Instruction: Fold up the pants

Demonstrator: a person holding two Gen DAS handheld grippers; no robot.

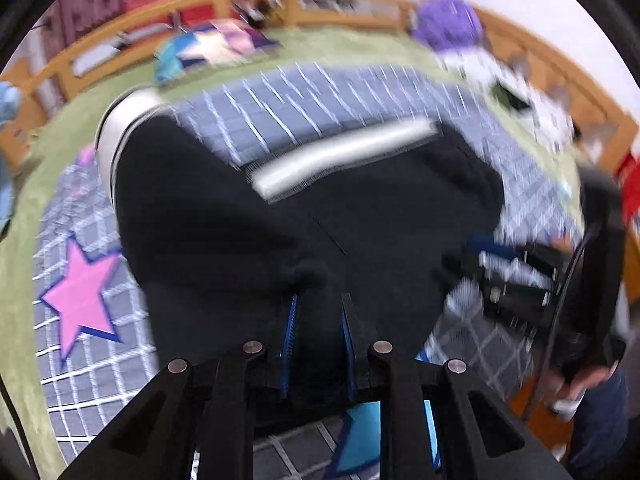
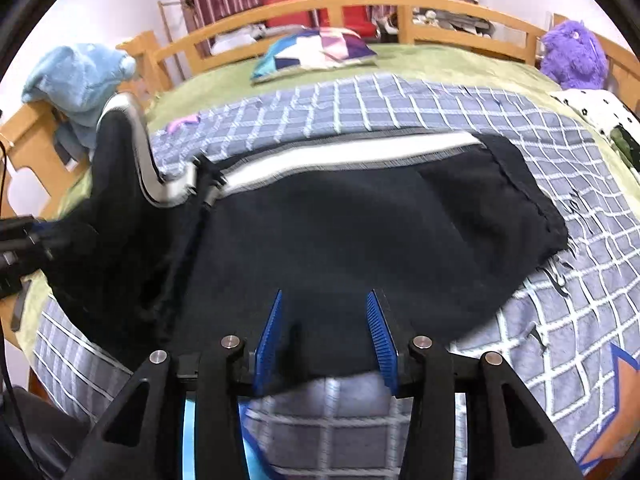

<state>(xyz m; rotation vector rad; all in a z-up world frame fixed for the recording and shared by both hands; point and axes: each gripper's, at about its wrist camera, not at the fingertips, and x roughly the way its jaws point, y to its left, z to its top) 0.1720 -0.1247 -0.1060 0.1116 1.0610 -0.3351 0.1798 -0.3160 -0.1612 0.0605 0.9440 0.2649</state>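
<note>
Black pants (image 2: pixel 360 232) with a white side stripe (image 2: pixel 344 156) lie on a grey checked blanket (image 2: pixel 400 108) on the bed. In the left wrist view the pants (image 1: pixel 280 220) fill the middle, blurred by motion. My left gripper (image 1: pixel 320 300) is shut on a bunched fold of the black fabric. My right gripper (image 2: pixel 324 300) has its blue pads (image 2: pixel 380 332) well apart, with the pants' near edge lying between them. The left gripper (image 2: pixel 24 240) shows at the left edge of the right wrist view, holding a raised part of the pants.
A patchwork pillow (image 2: pixel 316 54) lies at the far side of the green bedspread (image 2: pixel 440 68). A purple plush toy (image 2: pixel 572 56) sits at the far right, a blue towel (image 2: pixel 76 80) hangs on the wooden bed rail (image 2: pixel 360 4) at left. A pink star (image 1: pixel 80 292) marks the blanket.
</note>
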